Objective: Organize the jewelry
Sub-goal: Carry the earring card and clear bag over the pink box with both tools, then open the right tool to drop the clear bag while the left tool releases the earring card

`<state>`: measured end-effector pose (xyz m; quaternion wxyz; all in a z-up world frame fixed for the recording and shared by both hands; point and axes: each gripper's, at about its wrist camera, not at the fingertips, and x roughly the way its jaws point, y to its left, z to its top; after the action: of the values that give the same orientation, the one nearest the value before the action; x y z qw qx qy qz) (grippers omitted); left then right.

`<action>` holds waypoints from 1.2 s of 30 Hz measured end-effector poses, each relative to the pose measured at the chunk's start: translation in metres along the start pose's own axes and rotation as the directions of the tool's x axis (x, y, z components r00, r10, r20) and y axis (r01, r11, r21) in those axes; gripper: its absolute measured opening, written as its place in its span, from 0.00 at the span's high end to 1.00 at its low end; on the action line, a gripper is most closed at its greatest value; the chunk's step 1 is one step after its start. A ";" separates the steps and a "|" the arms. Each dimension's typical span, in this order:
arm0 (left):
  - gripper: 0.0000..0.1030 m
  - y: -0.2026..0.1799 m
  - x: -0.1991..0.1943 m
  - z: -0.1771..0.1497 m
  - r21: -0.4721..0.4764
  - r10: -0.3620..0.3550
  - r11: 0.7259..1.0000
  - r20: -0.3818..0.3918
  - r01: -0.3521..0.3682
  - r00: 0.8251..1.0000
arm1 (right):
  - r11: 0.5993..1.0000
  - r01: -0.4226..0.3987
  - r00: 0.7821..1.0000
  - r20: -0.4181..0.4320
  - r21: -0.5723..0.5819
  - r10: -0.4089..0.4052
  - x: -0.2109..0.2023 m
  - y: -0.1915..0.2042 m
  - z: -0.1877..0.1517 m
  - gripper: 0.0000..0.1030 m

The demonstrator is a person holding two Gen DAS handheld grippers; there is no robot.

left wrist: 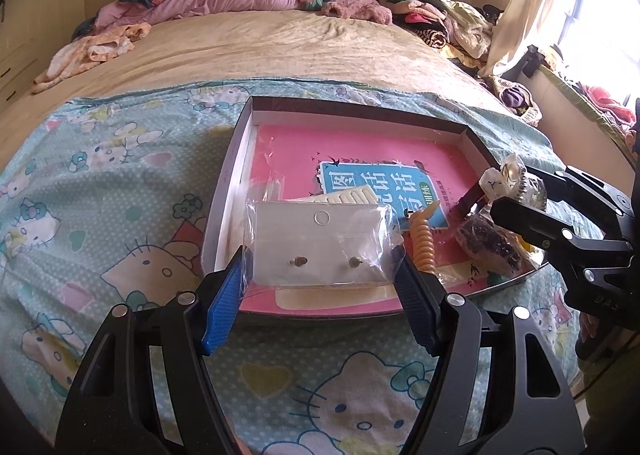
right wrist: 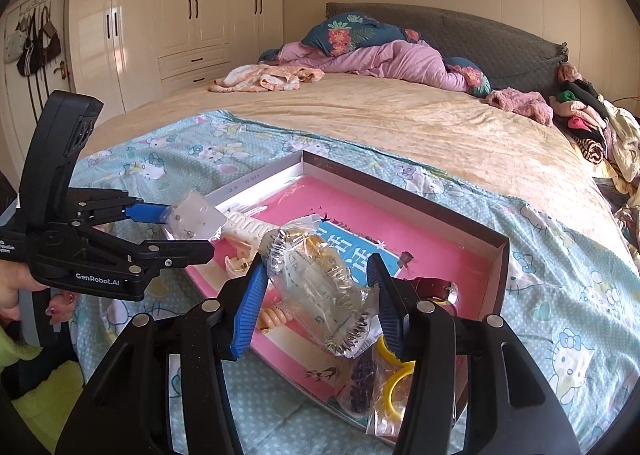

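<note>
Above the shallow pink-lined cardboard tray, my left gripper pinched a clear-bagged white earring card; my right gripper clamped a crinkled clear bag of trinkets. Best lowered flat, one by one.

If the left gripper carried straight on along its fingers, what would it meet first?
Probably the pink book lying in the open box, just past the white comb. The left gripper is shut on a bagged earring card. Depth is hard to judge.
</note>
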<state>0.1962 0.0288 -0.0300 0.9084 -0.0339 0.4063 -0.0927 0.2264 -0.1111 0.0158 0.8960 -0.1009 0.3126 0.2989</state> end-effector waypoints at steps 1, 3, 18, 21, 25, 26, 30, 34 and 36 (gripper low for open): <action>0.40 0.000 0.001 0.000 0.002 0.002 1.000 -0.001 -0.002 1.000 | 1.000 -0.001 1.000 -0.004 0.000 0.001 0.002 0.000 0.000 0.52; 0.39 0.001 0.003 -0.001 0.005 0.010 1.000 -0.003 -0.010 1.000 | 1.000 -0.001 1.000 -0.017 0.001 0.001 0.007 0.000 -0.002 0.52; 0.39 0.008 0.012 -0.004 -0.014 0.013 1.000 -0.023 -0.013 1.000 | 0.999 -0.030 0.994 -0.101 -0.016 0.028 0.040 0.009 -0.010 0.51; 0.39 0.009 0.012 -0.005 -0.014 0.012 1.000 -0.023 -0.013 1.000 | 0.999 -0.034 0.993 -0.114 -0.016 0.032 0.044 0.010 -0.012 0.50; 0.39 0.009 0.012 -0.004 -0.016 0.011 1.000 -0.023 -0.011 1.000 | 0.999 -0.034 0.992 -0.122 -0.006 0.033 0.045 0.009 -0.014 0.49; 0.39 0.009 0.012 -0.004 -0.017 0.010 1.000 -0.024 -0.010 1.000 | 0.999 -0.034 0.992 -0.124 -0.002 0.033 0.045 0.009 -0.015 0.47; 0.39 0.009 0.012 -0.004 -0.016 0.009 1.000 -0.023 -0.009 1.000 | 1.000 -0.023 0.994 -0.108 0.010 0.024 0.041 0.008 -0.017 0.32; 0.39 0.009 0.012 -0.005 -0.016 0.010 1.000 -0.023 -0.010 1.000 | 1.000 -0.011 0.996 -0.091 0.024 0.013 0.032 0.004 -0.017 0.28; 0.39 0.008 0.011 -0.005 -0.016 0.008 1.000 -0.023 -0.009 1.000 | 0.999 -0.003 0.997 -0.078 0.033 0.006 0.025 0.002 -0.017 0.24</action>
<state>0.2012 0.0347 -0.0424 0.9038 -0.0385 0.4174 -0.0859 0.2322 -0.1039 -0.0133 0.8840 -0.0969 0.3524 0.2916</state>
